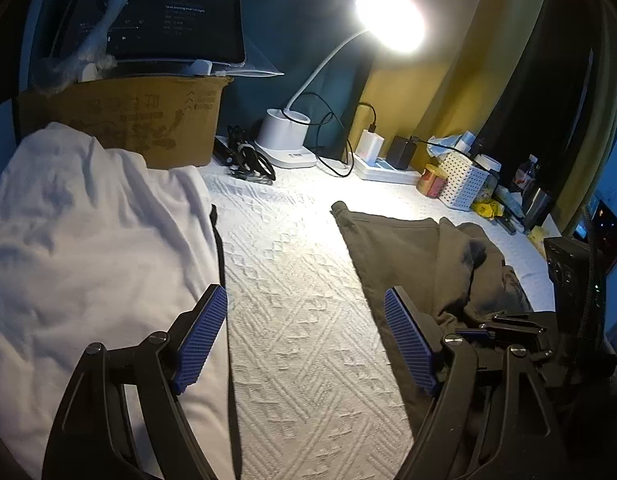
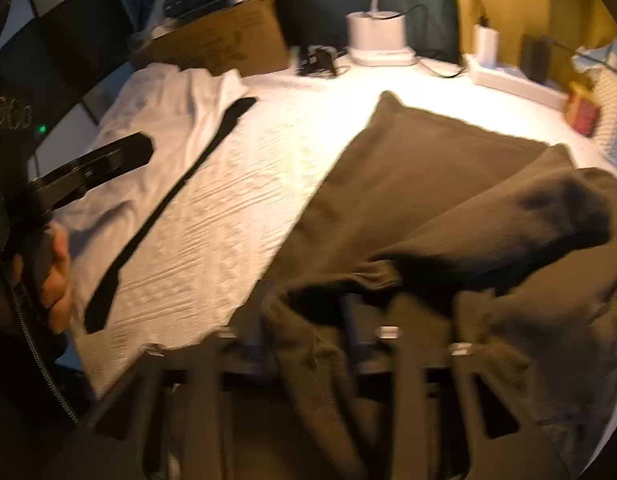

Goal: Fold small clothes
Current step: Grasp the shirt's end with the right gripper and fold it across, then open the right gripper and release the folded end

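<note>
Cardboard box (image 1: 148,120) bears a tablet (image 1: 156,16)

Ahead of the left fingers and off to their left, a cardboard box (image 1: 148,120) stands at the back of the white textured cover (image 1: 292,280), with a dark tablet (image 1: 156,20) propped on top. Straight ahead, a lit white desk lamp (image 1: 284,136) rises from its cup-shaped base, black cables (image 1: 248,160) coiled just beside it. Further right sit a white power strip (image 1: 384,170), a small jar (image 1: 431,181) and a perforated white basket (image 1: 466,180).
</note>
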### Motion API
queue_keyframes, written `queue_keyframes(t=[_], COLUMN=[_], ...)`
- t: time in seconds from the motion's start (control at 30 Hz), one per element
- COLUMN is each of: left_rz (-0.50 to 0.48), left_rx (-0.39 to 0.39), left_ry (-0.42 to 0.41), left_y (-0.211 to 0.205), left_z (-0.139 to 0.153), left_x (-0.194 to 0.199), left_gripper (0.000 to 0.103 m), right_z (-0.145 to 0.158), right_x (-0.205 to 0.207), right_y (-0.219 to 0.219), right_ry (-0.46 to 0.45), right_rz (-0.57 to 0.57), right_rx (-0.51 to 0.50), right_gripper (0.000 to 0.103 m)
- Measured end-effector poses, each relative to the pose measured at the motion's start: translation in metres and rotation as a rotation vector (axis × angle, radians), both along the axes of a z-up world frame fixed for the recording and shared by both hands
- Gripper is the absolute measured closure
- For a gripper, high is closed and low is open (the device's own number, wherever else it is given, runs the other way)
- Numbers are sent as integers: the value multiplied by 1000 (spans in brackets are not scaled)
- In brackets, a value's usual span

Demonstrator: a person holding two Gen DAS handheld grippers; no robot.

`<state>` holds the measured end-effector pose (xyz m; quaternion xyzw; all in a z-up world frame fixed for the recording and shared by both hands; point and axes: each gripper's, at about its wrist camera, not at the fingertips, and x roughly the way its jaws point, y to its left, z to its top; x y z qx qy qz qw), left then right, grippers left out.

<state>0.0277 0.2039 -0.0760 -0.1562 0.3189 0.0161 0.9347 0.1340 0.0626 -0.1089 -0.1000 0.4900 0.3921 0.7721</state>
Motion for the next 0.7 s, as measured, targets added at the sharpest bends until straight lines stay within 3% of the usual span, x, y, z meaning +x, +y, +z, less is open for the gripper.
queue_keyframes(t=[0.17,0.3,0.53,0.7], left_rz=[12,0,-89,-205], left_rx=[35,57,97,145], left_ry=[11,12,26,43], left_y=[-4,-14,-55,-98], left_z=[6,12,20,23], left_x=[3,12,45,78], left_gripper=[23,22,22,23], right_z=[18,34,59,62], right_x=[-21,-28,-7,17], right_y=[7,-7,-62,-107], right_ry=[-26,-58,-135,-180], right_rz=[98,111,-12,-132], right_rx=[58,88,138,132], right_gripper=[54,54,54,54])
